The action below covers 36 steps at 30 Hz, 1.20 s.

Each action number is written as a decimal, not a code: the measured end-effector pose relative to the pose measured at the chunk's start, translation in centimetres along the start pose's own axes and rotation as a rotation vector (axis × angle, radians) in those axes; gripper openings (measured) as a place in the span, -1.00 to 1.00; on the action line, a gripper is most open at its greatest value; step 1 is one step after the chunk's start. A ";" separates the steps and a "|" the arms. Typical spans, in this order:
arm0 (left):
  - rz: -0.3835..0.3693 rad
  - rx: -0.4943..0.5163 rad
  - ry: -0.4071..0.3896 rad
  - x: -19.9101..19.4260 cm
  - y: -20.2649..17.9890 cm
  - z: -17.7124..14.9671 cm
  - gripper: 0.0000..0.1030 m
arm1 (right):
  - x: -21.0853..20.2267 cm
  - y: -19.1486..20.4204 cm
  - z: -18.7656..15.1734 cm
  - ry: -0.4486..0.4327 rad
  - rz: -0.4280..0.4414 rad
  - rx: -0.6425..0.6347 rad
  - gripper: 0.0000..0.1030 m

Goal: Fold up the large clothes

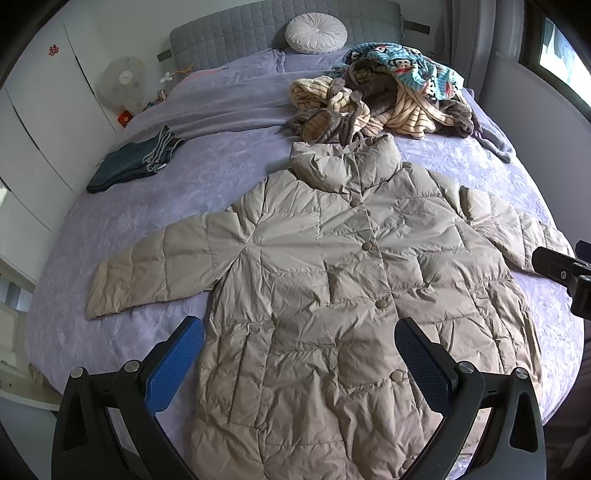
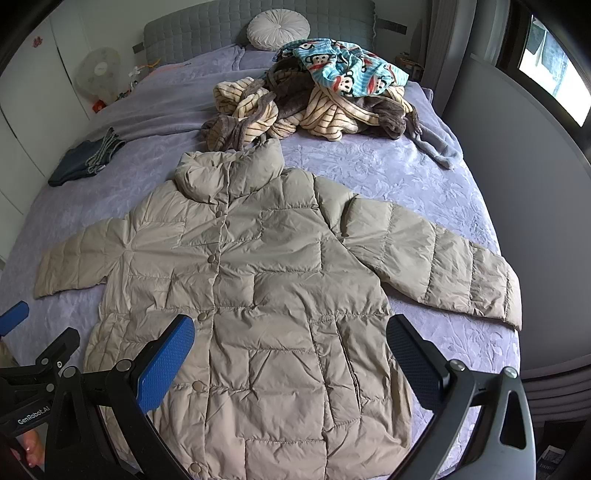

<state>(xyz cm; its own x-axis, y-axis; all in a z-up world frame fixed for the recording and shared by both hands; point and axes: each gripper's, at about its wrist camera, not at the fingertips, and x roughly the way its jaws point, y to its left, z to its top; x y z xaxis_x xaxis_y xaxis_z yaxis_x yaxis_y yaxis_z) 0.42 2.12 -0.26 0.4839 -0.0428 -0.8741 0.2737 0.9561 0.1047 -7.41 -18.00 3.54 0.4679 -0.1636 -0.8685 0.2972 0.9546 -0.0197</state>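
Note:
A large beige quilted puffer coat (image 1: 314,266) (image 2: 258,280) lies flat and buttoned on the lilac bed (image 1: 147,206) (image 2: 388,170), collar toward the headboard, both sleeves spread out sideways. My left gripper (image 1: 299,354) hovers open above the coat's lower front, its blue pads wide apart with nothing between them. My right gripper (image 2: 291,354) is open too, held over the lower hem area to the right of the button line. The left gripper's body (image 2: 33,354) shows at the left edge of the right wrist view.
A heap of unfolded clothes (image 1: 388,96) (image 2: 317,99), striped fleece with a blue monkey-print piece on top, sits behind the collar. Folded dark jeans (image 1: 133,162) (image 2: 85,157) lie at the far left. A round cushion (image 1: 316,33), a fan (image 1: 122,79), and a grey wall to the right.

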 end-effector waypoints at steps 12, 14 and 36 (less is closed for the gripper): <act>-0.001 -0.005 0.003 0.2 0.3 0.0 1.00 | 0.0 0.1 0.1 0.000 0.000 -0.003 1.00; 0.001 -0.007 0.004 0.3 0.5 0.0 1.00 | 0.0 0.1 0.1 -0.001 0.001 -0.002 1.00; 0.022 -0.027 0.023 0.7 1.0 -0.1 1.00 | 0.2 0.3 0.1 0.002 0.000 -0.003 1.00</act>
<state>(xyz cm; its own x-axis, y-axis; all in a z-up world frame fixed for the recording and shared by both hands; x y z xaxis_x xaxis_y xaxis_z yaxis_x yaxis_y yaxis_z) 0.91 3.04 -0.80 0.4706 -0.0152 -0.8822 0.2405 0.9642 0.1117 -7.08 -17.75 3.40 0.4658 -0.1635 -0.8697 0.2952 0.9552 -0.0214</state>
